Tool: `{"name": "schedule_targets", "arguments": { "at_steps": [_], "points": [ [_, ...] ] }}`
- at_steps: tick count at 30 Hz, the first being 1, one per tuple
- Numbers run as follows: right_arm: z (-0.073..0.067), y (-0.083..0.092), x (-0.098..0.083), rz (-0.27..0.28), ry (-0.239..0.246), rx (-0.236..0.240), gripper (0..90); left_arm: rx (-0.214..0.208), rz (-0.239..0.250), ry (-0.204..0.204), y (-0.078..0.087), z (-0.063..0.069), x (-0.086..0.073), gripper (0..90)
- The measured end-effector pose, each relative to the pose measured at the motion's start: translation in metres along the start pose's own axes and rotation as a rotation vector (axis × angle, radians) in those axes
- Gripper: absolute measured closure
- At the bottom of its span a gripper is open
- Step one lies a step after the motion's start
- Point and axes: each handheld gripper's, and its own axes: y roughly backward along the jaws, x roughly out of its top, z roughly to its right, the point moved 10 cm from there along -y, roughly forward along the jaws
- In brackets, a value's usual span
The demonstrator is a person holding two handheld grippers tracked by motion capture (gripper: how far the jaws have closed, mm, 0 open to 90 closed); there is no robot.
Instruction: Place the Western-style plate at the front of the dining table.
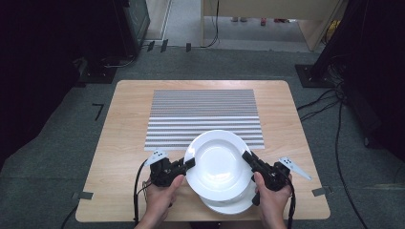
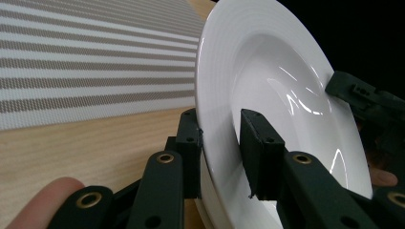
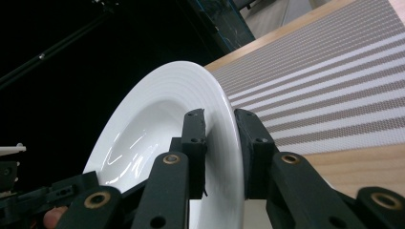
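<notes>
1. A white plate (image 1: 218, 163) is held near the near edge of the table (image 1: 124, 143), lifted above a second plate (image 1: 229, 205) that lies flat on the wood beneath it.
2. The held plate partly overlaps the near edge of a striped mat (image 1: 204, 114), which lies in the middle of the table and reaches toward the far edge.
3. The left gripper (image 1: 188, 164) pinches the plate's left rim. In the left gripper view (image 2: 219, 148) one jaw lies on the plate's upper face and the other under the rim, both pressed to it.
4. The right gripper (image 1: 247, 157) pinches the plate's right rim. In the right gripper view (image 3: 219, 152) its two jaws clamp the rim from either side.
5. The left hand (image 1: 160, 195) and the right hand (image 1: 273, 200) come in over the near edge, each wrapped round its gripper.
6. In the left gripper view the plate (image 2: 267, 95) tilts away from the mat (image 2: 86, 62), and the other gripper's jaw sits on its far rim.
7. The lower plate juts past the held one toward the near edge.
</notes>
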Motion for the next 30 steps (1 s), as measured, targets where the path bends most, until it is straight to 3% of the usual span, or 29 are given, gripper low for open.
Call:
{"name": "schedule_targets", "arguments": {
  "at_steps": [15,30],
  "points": [
    [-0.014,-0.05,0.032,-0.023,0.013,0.04,76.7,0.035,0.037,0.008,-0.004,-0.026,0.057,72.6],
    [-0.018,-0.091,0.058,-0.07,0.034,0.044,77.2,0.061,0.048,0.056,-0.02,-0.053,0.093,72.9]
  ]
}}
